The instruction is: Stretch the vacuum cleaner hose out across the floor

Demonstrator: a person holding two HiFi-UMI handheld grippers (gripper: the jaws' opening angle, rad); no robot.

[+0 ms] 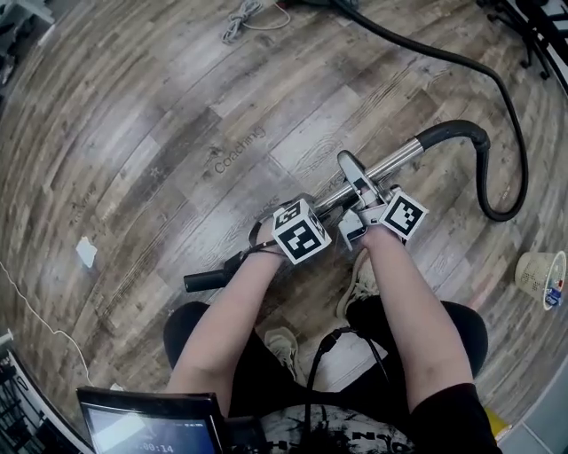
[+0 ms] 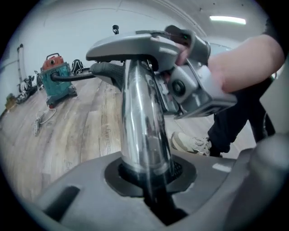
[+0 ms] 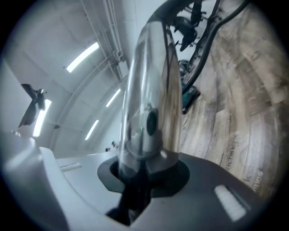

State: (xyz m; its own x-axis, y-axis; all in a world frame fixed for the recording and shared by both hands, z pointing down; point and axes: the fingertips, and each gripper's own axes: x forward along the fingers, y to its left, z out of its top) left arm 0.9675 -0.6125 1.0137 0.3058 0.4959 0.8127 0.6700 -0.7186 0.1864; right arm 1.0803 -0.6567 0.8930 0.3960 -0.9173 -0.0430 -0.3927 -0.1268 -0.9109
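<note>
A chrome vacuum wand point(image 1: 390, 165) lies slanted above the wood floor, its black tip point(image 1: 202, 281) at the lower left. At its upper right end a curved black handle point(image 1: 461, 133) joins the black hose point(image 1: 519, 168), which loops round and runs to the top edge. My left gripper point(image 1: 318, 213) is shut on the wand's middle point(image 2: 140, 126). Just up the tube, my right gripper point(image 1: 357, 197) is shut on it too point(image 3: 151, 90). In the left gripper view the right gripper point(image 2: 194, 85) shows beyond the tube, with the teal and red vacuum cleaner point(image 2: 58, 76) far behind.
A small wicker bin point(image 1: 537, 273) stands at the right. A coiled grey cable point(image 1: 244, 18) lies at the top, a white scrap point(image 1: 86, 251) at the left. The person's shoes point(image 1: 359, 284) are just below the wand. A screen point(image 1: 151, 427) sits at the bottom left.
</note>
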